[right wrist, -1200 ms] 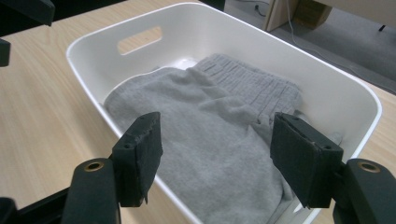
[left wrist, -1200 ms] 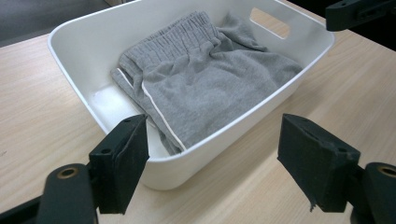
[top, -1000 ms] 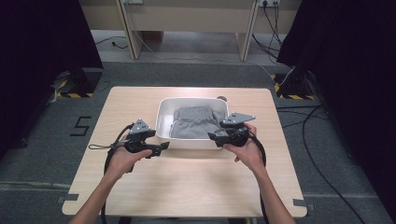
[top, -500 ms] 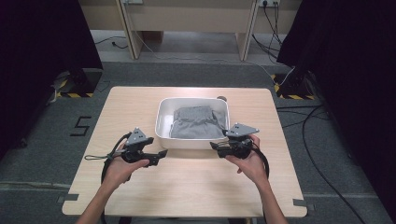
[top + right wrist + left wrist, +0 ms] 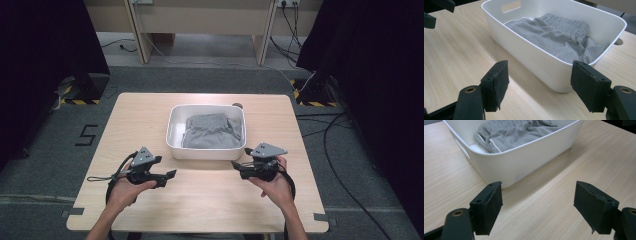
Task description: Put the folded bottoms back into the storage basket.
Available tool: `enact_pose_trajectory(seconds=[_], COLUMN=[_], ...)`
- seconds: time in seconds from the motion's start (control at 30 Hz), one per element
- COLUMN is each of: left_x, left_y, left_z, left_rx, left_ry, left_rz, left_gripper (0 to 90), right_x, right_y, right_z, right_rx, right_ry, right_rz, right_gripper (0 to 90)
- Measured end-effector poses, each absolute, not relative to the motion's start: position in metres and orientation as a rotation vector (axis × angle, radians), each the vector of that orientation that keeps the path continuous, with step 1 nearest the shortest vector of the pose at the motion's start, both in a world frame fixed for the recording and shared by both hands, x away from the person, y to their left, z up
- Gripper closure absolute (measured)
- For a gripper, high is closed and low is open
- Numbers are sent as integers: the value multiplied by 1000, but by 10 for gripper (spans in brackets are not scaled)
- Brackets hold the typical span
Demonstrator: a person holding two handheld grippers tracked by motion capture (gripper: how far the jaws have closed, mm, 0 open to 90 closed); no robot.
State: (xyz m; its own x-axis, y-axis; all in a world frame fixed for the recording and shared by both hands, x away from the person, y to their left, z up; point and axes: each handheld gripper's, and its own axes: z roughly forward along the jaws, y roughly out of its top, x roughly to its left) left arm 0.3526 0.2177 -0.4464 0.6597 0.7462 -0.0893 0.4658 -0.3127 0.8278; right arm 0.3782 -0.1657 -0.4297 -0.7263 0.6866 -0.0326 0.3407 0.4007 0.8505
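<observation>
Nearest the person, both hands are holding grippers low over the front part of the wooden table (image 5: pixel 210 200). The left gripper (image 5: pixel 170 174) is sitting at the left of the high view, pointing to the right across the table. Its jaws are standing wide apart, and nothing is lying between them; in the left gripper view only bare tabletop is showing in the gap, and the pads (image 5: pixel 489 207) are touching nothing.

The right gripper (image 5: pixel 235 164) is sitting at the right of the high view, pointing to the left toward the other gripper. Its jaws are also standing wide apart with nothing held. In the right gripper view the near wall of the tub is showing behind the gap, but the pads (image 5: pixel 497 83) are staying clear of it.

Just beyond the two grippers, the white tub (image 5: pixel 172 131) is resting on the middle of the table, with the left gripper near its front left corner and the right gripper near its front right corner. Neither gripper is touching the tub.

Inside the tub, the grey garment (image 5: pixel 210 131) is lying loosely folded and rumpled, covering most of the floor and staying below the rim. Its ribbed waistband (image 5: pixel 565 22) is lying toward the far wall.
</observation>
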Motion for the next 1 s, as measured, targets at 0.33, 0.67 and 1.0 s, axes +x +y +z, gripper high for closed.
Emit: enact_pose_trajectory(seconds=[0.33, 0.67, 1.0], left_x=[349, 338, 331], left_y=[221, 226, 231], left_z=[-463, -477, -484], left_rx=[1983, 2003, 2008], left_ry=[927, 926, 935], left_rz=[367, 350, 346], left_gripper=[168, 156, 156], right_x=[372, 367, 358], right_y=[-176, -179, -182], right_z=[-440, -441, -445], right_rx=[920, 916, 922], right_ry=[2290, 2290, 2286], right_rz=[1238, 1229, 1222], right_gripper=[311, 308, 307])
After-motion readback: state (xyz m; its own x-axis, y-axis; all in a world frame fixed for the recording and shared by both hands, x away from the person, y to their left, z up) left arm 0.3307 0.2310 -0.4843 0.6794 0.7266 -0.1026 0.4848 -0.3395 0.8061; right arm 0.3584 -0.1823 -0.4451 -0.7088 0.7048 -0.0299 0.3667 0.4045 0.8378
